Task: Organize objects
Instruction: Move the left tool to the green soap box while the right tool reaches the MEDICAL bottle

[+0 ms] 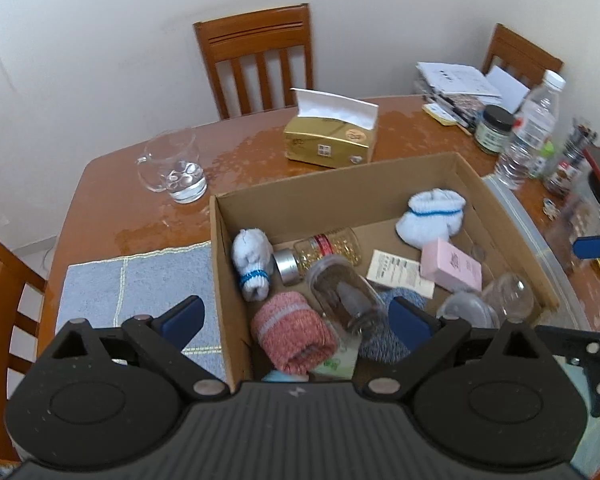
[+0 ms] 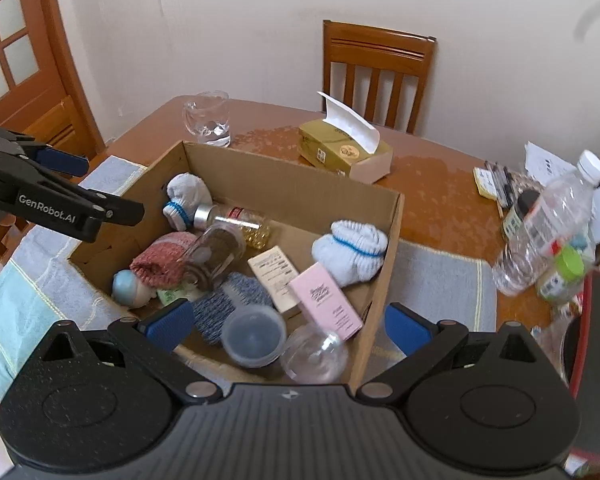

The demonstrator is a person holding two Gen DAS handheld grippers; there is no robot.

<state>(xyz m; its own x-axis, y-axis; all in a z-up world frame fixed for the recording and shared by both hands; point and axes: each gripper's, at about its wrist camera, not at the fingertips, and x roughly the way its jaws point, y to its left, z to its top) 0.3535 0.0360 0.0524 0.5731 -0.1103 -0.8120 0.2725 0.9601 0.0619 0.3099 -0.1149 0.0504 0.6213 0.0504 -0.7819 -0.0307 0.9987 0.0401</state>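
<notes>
An open cardboard box sits on the wooden table. It holds white socks, a pink sock roll, a blue knit roll, a capsule bottle, a clear jar, a pink carton and a plastic cup. My left gripper is open and empty over the box's near left corner. My right gripper is open and empty over the box's near right corner.
A gold tissue box and a glass mug stand behind the box. A water bottle, jars and papers crowd the right side. Towels lie under the box. Chairs surround the table.
</notes>
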